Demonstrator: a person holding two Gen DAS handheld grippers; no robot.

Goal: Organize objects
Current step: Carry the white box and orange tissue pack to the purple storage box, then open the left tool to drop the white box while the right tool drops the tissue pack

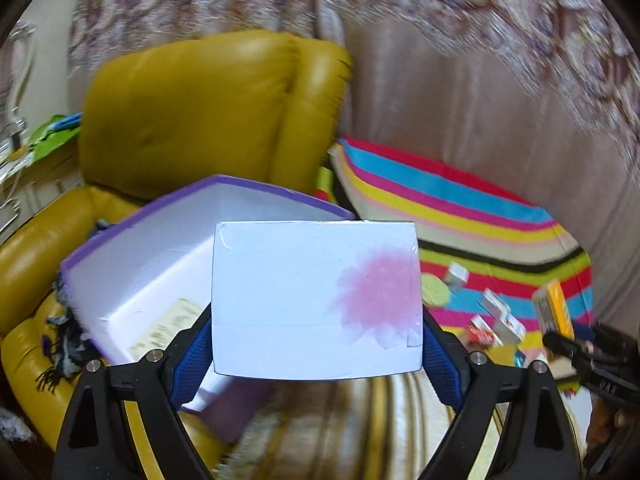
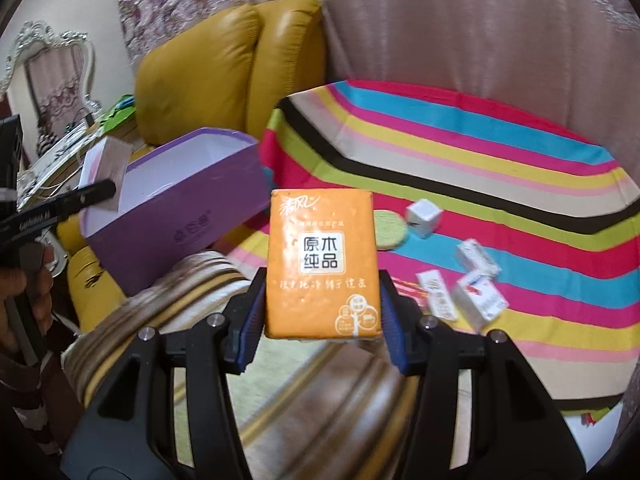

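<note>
A yellow leather armchair [image 1: 208, 108] is filling the back of the scene, with a striped blanket [image 2: 460, 152] spreading over the surface to its right. A purple storage box [image 2: 176, 216] with a white interior is sitting open on the armchair's seat, just beside the blanket's edge. The left tool [image 1: 316, 344] is clamping a white carton with a pink flower print [image 1: 316, 300] between its blue pads, holding it above the near side of the purple box. The right tool [image 2: 322, 320] is gripping an orange tissue pack [image 2: 322, 264] upright, hanging over the blanket's near edge, to the right of the box. Several small white cartons [image 2: 476, 284] are lying scattered on the blanket to the right of the pack, near a round green coaster [image 2: 390, 228] and a small white cube [image 2: 423, 216].
</note>
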